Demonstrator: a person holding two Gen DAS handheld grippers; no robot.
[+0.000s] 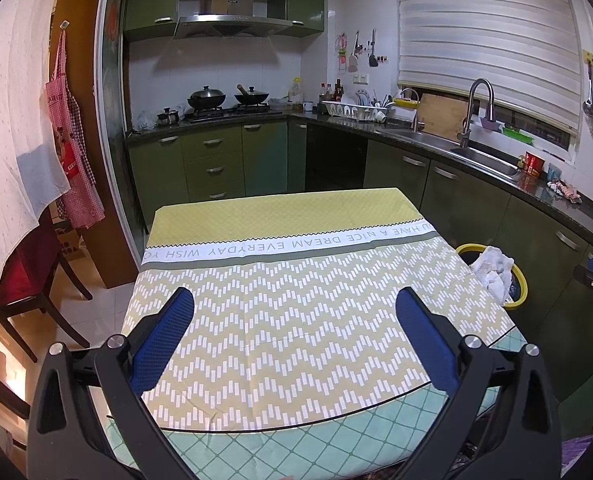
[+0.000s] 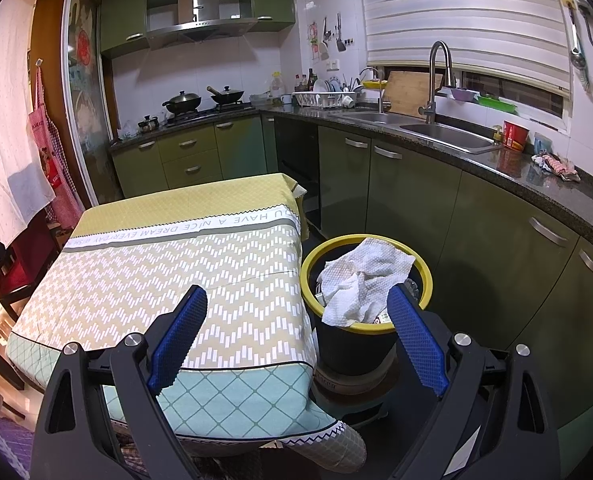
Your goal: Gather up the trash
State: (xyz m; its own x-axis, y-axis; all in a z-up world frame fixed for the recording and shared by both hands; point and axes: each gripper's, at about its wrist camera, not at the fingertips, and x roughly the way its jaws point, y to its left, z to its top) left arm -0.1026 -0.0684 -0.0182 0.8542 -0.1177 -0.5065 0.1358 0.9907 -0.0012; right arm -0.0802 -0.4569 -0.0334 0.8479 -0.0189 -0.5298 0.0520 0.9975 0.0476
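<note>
A black trash bin with a yellow rim (image 2: pixel 424 280) stands on the floor right of the table; it also shows in the left wrist view (image 1: pixel 521 280). Crumpled white paper towels (image 2: pixel 360 280) fill its top and hang over the near rim; they also show in the left wrist view (image 1: pixel 494 270). My right gripper (image 2: pixel 296 296) is open and empty, near the table's right edge, its right finger just in front of the bin. My left gripper (image 1: pixel 295 298) is open and empty above the near part of the table (image 1: pixel 296 216), covered in a yellow patterned cloth.
Green kitchen cabinets (image 2: pixel 416 200) and a dark counter with a sink (image 2: pixel 444 136) run along the right and back. A stove with pans (image 1: pixel 224 104) is at the back. A chair (image 1: pixel 28 280) and hanging cloths stand left of the table.
</note>
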